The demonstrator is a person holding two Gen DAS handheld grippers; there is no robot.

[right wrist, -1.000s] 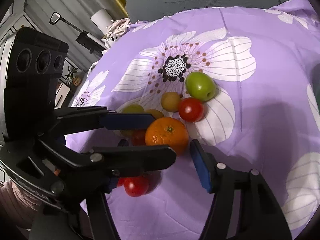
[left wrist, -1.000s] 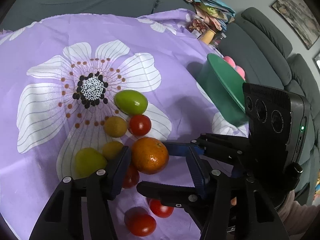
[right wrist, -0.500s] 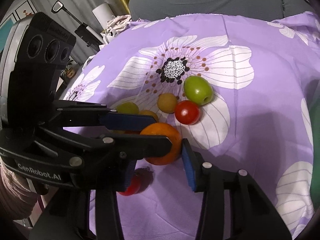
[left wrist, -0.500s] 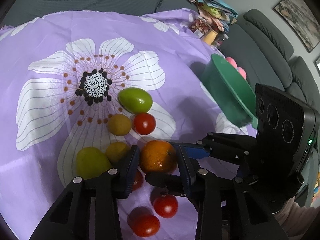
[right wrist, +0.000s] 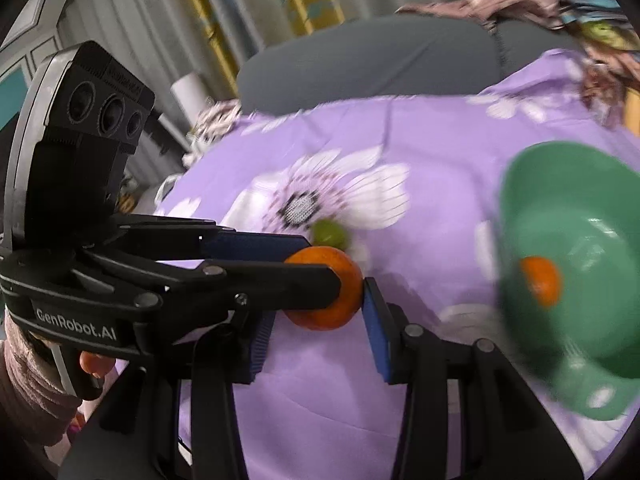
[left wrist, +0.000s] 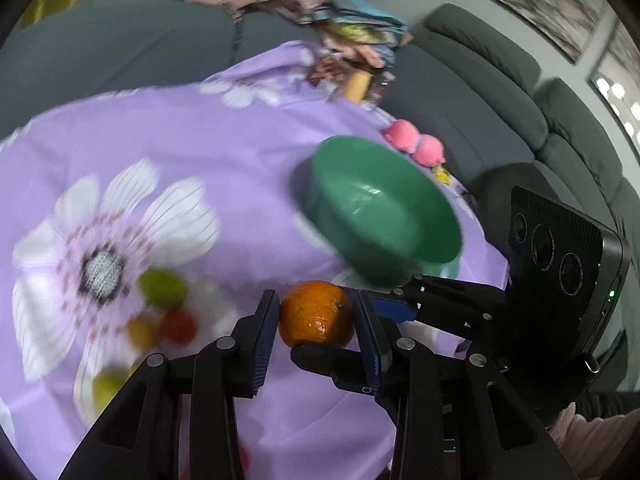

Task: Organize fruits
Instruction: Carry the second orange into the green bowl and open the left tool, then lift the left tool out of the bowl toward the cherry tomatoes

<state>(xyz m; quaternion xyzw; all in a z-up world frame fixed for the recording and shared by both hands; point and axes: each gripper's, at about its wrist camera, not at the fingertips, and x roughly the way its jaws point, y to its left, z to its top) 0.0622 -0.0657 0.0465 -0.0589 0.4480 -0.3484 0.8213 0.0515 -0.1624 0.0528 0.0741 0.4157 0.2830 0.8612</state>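
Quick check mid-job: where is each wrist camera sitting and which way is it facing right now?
Left wrist: on the left gripper, looking along its fingers at the orange and green bowl; the right gripper crosses from the right.
Right wrist: on the right gripper, facing the same orange; the left gripper enters from the left.
Shared: orange, bowl, purple floral cloth.

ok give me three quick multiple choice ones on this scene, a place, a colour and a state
1. In the left wrist view, where is the green bowl from the orange?
A up and to the right
B lower left
C directly under it

2. The cloth is
A red checked
B purple with white flowers
C plain grey

3. The orange is
A in the bowl
B peeled
C between the left gripper pads

Answers:
1. A, the bowl shows above and right of the orange.
2. B, white petals on purple.
3. C, a pad presses each side.
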